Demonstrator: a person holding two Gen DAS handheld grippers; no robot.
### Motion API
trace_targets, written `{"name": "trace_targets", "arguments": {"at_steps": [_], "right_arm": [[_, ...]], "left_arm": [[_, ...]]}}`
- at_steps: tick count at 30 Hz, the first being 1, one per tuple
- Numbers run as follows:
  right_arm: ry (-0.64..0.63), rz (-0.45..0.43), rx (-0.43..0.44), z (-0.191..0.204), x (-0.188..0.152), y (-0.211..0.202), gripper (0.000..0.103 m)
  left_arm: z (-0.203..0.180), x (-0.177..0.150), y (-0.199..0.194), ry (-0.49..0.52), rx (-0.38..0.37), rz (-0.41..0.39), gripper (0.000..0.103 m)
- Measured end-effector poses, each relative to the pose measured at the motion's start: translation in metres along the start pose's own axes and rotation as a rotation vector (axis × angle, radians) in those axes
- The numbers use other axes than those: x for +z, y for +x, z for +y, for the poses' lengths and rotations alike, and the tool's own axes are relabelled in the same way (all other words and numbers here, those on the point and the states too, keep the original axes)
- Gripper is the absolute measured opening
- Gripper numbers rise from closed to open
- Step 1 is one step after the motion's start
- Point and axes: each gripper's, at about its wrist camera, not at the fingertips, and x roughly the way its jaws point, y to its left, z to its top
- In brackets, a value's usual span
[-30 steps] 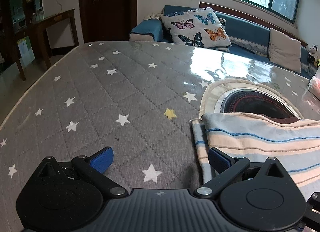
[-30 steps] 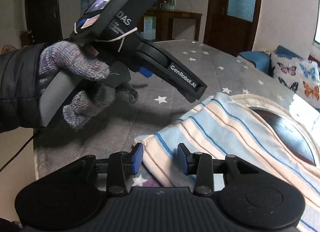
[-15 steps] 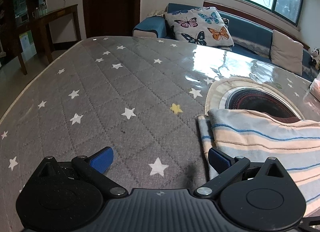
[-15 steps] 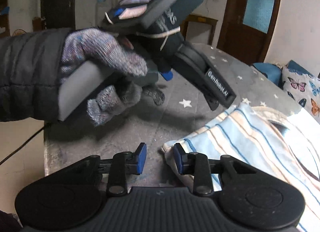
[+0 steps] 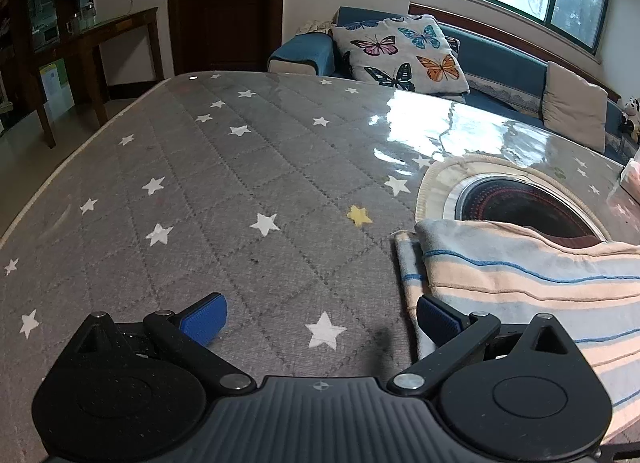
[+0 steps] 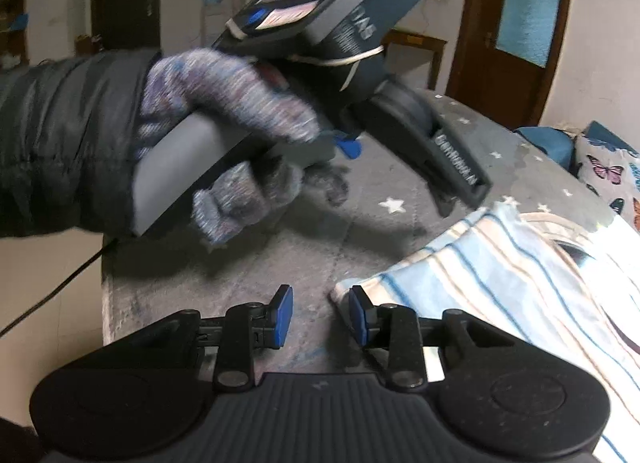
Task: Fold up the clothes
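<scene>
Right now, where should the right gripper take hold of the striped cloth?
Probably its near corner: the striped cloth lies folded flat on the table, and that corner juts free just ahead of the right gripper. Come low from the table's bare side, one finger sliding under.

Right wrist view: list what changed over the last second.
The right tongs have been closing and slid left off the striped cloth; its corner, between the pads a second ago, now lies beside the right-hand pad, ungripped. The left tongs stayed wide open by the cloth's edge.
</scene>
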Motion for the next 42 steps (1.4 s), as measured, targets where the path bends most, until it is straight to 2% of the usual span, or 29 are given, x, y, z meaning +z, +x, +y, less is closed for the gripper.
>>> {"name": "trace_targets", "arguments": {"at_steps": [4, 8, 11, 14, 17, 19, 22, 31, 40, 42], "right_arm": [[-0.005, 0.027, 0.01, 0.003, 0.003, 0.011, 0.037], [-0.018, 0.018, 0.02, 0.006, 0.004, 0.005, 0.036], [-0.015, 0.003, -0.027, 0.003, 0.005, -0.002, 0.036], [0.002, 0.031, -0.059, -0.002, 0.006, 0.004, 0.036], [0.013, 0.048, -0.073, -0.002, 0.005, 0.012, 0.03], [0.024, 0.043, -0.077, -0.003, 0.005, 0.012, 0.01], [0.08, 0.032, -0.068, -0.014, 0.008, 0.007, 0.007], [0.222, -0.055, -0.007, -0.042, 0.017, -0.03, 0.006], [0.273, -0.125, 0.001, -0.059, 0.017, -0.055, 0.006], [0.274, -0.13, 0.003, -0.061, 0.017, -0.056, 0.005]], "left_arm": [[0.001, 0.0, 0.0, -0.001, -0.003, 0.0, 0.103], [0.003, -0.001, -0.001, -0.004, -0.008, 0.0, 0.103], [0.006, -0.001, -0.001, -0.019, -0.016, 0.005, 0.103], [0.006, -0.001, -0.003, -0.027, -0.025, 0.008, 0.103], [0.006, -0.002, -0.006, -0.038, -0.048, 0.017, 0.103], [0.006, -0.003, -0.006, -0.051, -0.061, 0.028, 0.103], [0.007, -0.004, -0.007, -0.091, -0.089, 0.054, 0.103], [0.008, -0.008, -0.005, -0.242, -0.205, 0.147, 0.101], [0.0, -0.007, -0.008, -0.323, -0.299, 0.185, 0.088], [-0.003, -0.007, -0.009, -0.328, -0.307, 0.187, 0.078]]}}
